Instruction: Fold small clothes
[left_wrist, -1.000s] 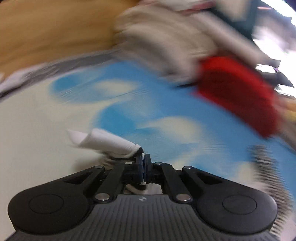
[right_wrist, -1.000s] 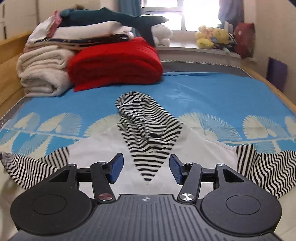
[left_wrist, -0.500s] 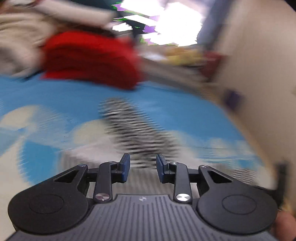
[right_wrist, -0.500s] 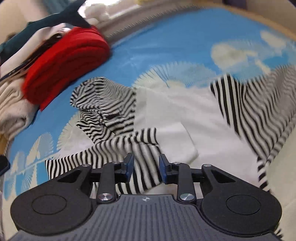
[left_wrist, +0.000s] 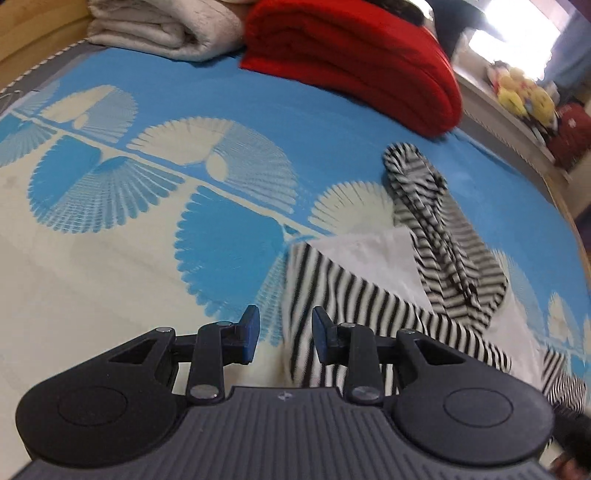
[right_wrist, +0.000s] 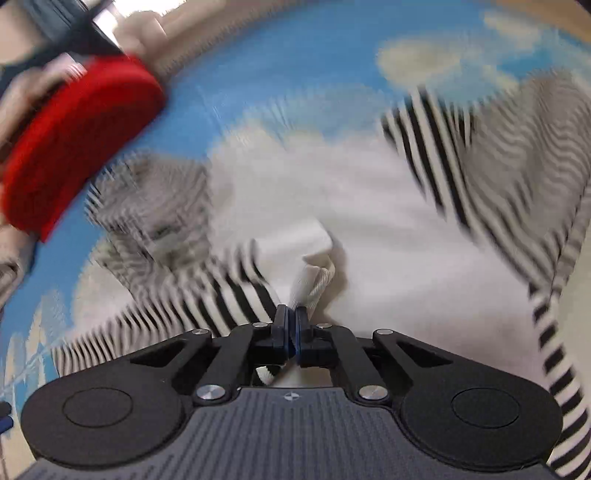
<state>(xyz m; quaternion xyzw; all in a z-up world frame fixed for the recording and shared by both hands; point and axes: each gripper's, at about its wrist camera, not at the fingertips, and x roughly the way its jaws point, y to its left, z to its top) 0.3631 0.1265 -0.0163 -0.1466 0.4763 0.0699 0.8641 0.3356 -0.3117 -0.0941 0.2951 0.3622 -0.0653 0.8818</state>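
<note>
on a bed with a blue and cream fan-print sheet (left_wrist: 229, 173), a small white hooded top (right_wrist: 369, 206) with black-and-white striped sleeves and hood, spread out flat, left sleeve (left_wrist: 354, 310) folded in across the white body.

right gripper (right_wrist: 290, 325): jaws pressed together, having just been closing, pinched on a bunched fold of white fabric at the hem of the top, with a ribbed edge standing up between the pads. striped cloth just to the left of the pinch; the other striped sleeve (right_wrist: 491, 155) lying out to the right, still unfolded. right view heavily blurred, so finer detail of the grip hard to make out.

left gripper (left_wrist: 284, 332): jaws partly apart, nothing between the pads, hanging above the sheet at the near edge of the folded striped sleeve; right finger over the stripes, left finger over bare sheet. whether touching the cloth, cannot tell.

striped hood (left_wrist: 436, 229) lying crumpled and stretched toward the head of the bed. beyond it, a folded red blanket (left_wrist: 362, 62) and, beside that, a stack of folded beige towels (left_wrist: 166, 29). yellow soft toys (left_wrist: 524, 96) on a ledge at far right.
</note>
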